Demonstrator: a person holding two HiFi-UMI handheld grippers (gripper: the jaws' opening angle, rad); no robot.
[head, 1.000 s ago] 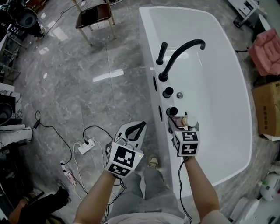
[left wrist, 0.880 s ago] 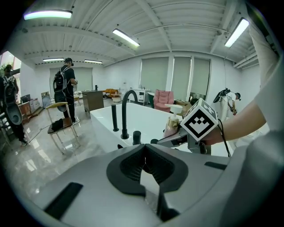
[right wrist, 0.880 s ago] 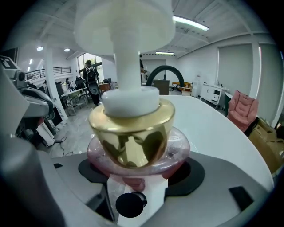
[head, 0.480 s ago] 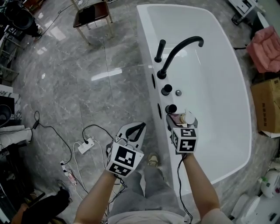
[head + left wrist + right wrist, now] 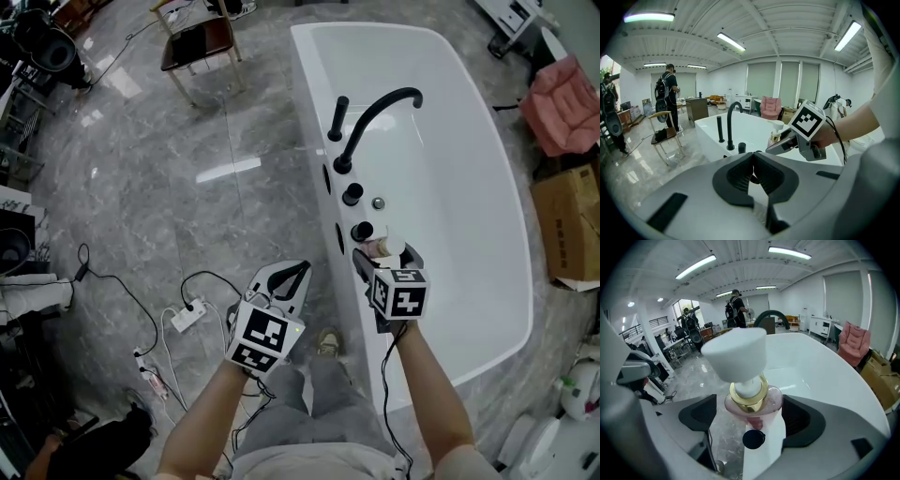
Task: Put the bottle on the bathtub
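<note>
A pinkish pump bottle point(image 5: 751, 404) with a gold collar and a white pump head stands upright between the jaws of my right gripper point(image 5: 750, 417), which is shut on it. In the head view the bottle point(image 5: 386, 249) hangs over the near left rim of the white bathtub point(image 5: 469, 141), just behind a black knob point(image 5: 362, 231). The left gripper view shows the bottle point(image 5: 776, 133) from the side, above the rim. My left gripper point(image 5: 298, 274) is shut on nothing and hovers over the floor, left of the tub.
A black curved faucet point(image 5: 370, 117), a black hand shower point(image 5: 338, 117) and another knob point(image 5: 352, 194) line the tub's left rim. A chair point(image 5: 197, 37) stands at the far left. A power strip with cables point(image 5: 183, 317) lies on the floor. A cardboard box point(image 5: 567, 220) sits at the right.
My right gripper has carried the bottle slightly forward along the tub rim, closer to the black knob. The left gripper has barely moved.
</note>
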